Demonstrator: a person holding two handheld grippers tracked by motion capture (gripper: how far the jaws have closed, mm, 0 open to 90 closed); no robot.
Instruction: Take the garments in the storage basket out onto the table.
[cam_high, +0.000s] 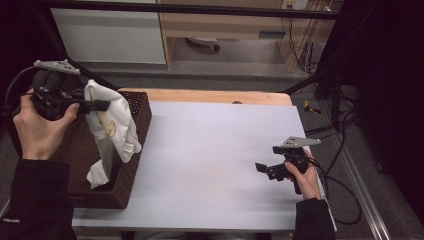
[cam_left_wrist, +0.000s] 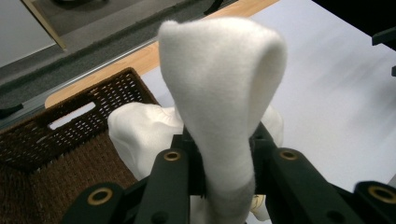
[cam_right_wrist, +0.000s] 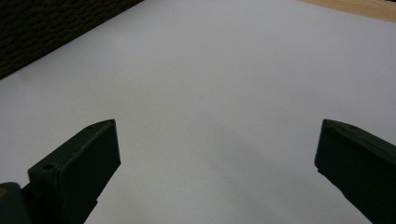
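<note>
White table cover (cam_high: 215, 150) lies bare beside the wicker basket (cam_high: 127, 175). Left gripper (cam_high: 97, 106) pinches the white cloth (cam_high: 112, 125), lifted over the basket. Right gripper (cam_high: 265, 169) waits wide open, holding nothing. Laying the cloth on the table probably remains.

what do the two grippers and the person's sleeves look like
Both grippers are black, each topped by a grey three-cornered plate. The left gripper has brass-coloured rings on its jaws and trails a black cable; the right gripper trails one too. Both sleeves are black, with small white lettering on the left cuff.
</note>
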